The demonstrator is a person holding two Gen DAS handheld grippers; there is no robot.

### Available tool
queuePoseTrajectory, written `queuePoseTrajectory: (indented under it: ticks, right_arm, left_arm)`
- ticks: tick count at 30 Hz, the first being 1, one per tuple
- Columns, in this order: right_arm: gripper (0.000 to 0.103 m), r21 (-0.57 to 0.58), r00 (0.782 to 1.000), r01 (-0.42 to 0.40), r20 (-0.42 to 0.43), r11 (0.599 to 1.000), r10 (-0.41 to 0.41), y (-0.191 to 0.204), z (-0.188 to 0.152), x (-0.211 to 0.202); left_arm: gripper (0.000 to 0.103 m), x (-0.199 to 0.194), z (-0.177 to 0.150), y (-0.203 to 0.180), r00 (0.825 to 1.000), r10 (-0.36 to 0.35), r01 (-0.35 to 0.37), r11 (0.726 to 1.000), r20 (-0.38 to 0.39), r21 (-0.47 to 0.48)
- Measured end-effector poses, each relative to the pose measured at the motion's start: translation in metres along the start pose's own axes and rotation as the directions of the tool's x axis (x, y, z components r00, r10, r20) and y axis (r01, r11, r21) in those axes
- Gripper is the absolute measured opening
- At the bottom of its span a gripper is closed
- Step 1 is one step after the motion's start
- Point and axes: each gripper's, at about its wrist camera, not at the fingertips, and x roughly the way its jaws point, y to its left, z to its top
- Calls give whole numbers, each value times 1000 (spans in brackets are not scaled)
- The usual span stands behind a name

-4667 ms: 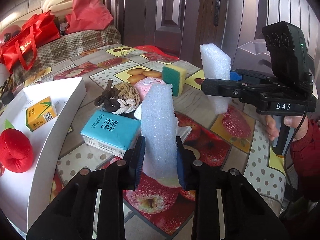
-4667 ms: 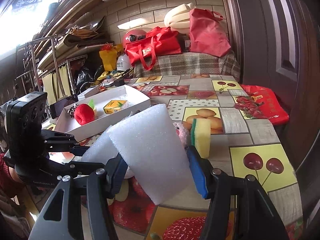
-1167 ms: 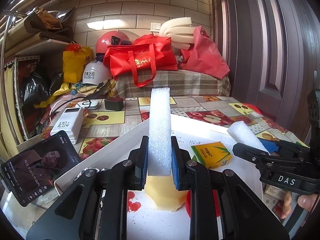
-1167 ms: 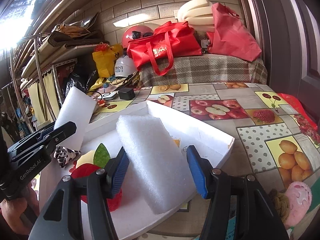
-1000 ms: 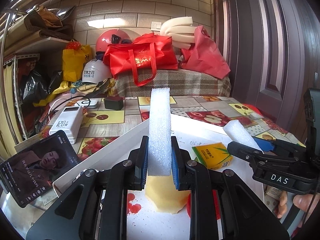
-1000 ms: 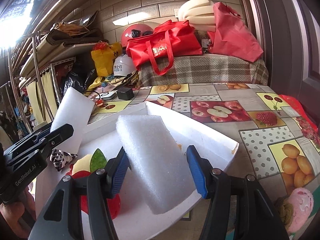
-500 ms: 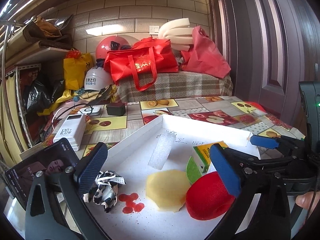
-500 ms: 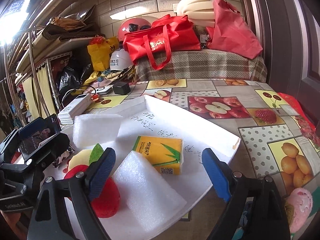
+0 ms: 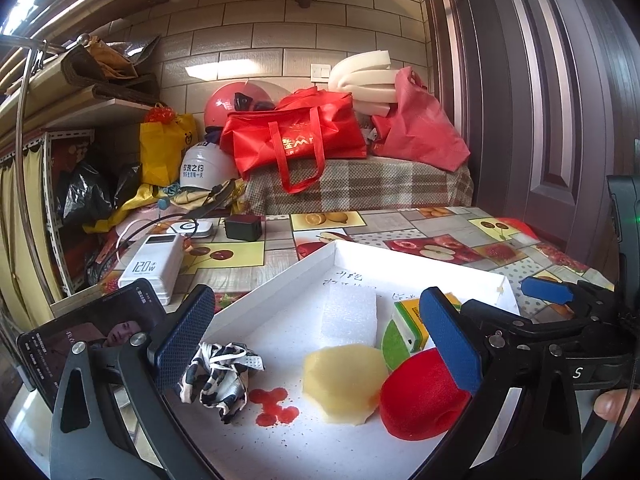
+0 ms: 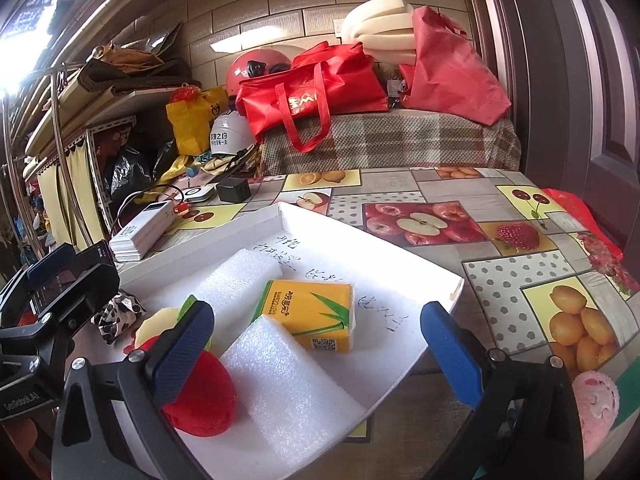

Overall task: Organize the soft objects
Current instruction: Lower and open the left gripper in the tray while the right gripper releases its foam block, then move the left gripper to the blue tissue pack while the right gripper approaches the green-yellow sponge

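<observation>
Both grippers over white tray (image 10: pixel 456 284): left gripper (image 9: pixel 316 340) wide open, empty; right gripper (image 10: pixel 316 344) opening, foam block (image 10: pixel 288 384) loose between jaws, tray edge just right.

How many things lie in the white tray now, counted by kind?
White foam blocks: 2
Yellow tissue packs: 1
Red plush apples: 1
Yellow sponge pieces: 1
Black-and-white cloth pieces: 1
Total in the white tray: 6

white tray (image 10: pixel 448 292) crowded — bare strip along its right side, foam block (image 10: pixel 296 388) nearest
</observation>
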Motion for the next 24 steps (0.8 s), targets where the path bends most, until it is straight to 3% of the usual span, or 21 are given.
queuePoseTrajectory:
  ticks: [7,11,19,24]
  right_arm:
    - [103,-32,996,29,82,999,-26,8,-3,-16]
    - [103,-44,983,47,180,998,-38,10,-6,-35]
    - [103,-85,977,56,211,995,-37,16,-20,-63]
    - [103,-80,982,20,188,997,-5,6,-29,-79]
  left_arm:
    - [103,-6,-2,3,1000,22,-22,999,11,-24]
    - [103,-16,-5,4,1000,28,-28,999,13,-43]
    - [103,-46,-14,-1,999,25,-23,997,32,-71]
    - [103,-63,-20,-14,999,-46,46,996,13,-72]
